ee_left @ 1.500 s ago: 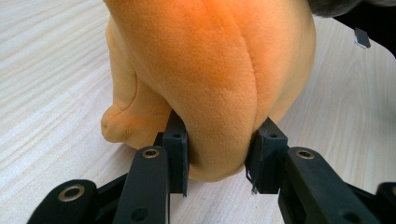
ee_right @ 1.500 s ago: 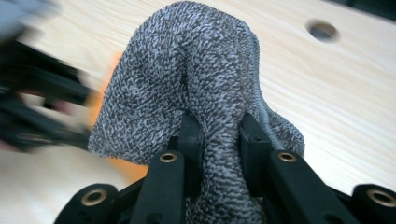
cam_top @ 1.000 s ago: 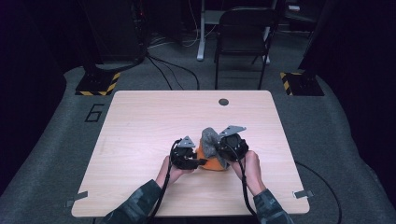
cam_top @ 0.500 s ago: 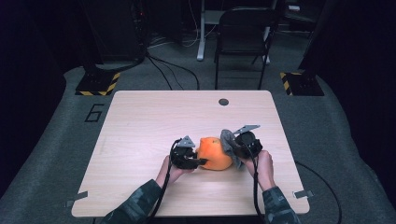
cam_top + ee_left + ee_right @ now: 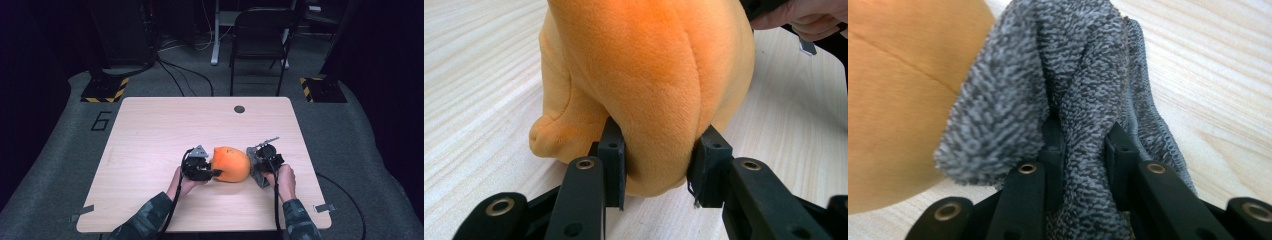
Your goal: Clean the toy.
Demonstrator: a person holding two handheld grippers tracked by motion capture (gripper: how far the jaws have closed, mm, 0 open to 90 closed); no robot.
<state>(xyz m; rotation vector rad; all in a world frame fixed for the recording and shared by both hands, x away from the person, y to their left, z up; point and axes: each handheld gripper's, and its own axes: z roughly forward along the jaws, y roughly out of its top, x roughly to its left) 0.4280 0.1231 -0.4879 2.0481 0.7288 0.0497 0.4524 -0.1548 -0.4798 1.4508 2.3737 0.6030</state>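
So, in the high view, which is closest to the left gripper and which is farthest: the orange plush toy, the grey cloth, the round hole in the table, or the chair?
1. Orange plush toy: pinched in the left gripper.
2. Grey cloth: on the toy's other side, in the right gripper.
3. Round hole: near the table's far edge.
4. Chair: on the floor beyond the table.

Plush [image 5: 231,164]: orange, rounded, lying on the table [image 5: 165,130].
Cloth [image 5: 256,169]: grey terry, bunched, touching the plush's right side.

Your sleeves [image 5: 150,215] are green camouflage. Each hand-held gripper [image 5: 199,165] is black, with brass-ringed screw holes, a grey three-cornered plate on top and a black cable behind.
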